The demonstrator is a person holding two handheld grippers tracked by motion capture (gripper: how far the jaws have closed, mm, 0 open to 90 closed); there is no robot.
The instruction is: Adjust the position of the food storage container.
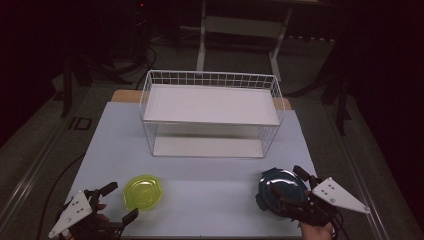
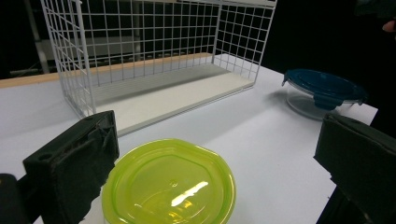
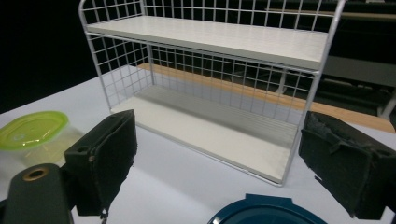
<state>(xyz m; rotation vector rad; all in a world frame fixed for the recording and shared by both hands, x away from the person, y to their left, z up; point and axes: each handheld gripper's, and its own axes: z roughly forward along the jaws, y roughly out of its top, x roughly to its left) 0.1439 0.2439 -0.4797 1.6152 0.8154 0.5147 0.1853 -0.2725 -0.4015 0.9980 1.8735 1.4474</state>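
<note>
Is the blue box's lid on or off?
On. The blue lid sits flat on top of the clear container, with its clip flaps folded down over the rim.

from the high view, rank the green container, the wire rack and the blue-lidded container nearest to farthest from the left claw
1. green container: just right of the left claw, near the table's front edge.
2. wire rack: farther back, mid-table.
3. blue-lidded container: across the table at front right, under the right claw.
</note>
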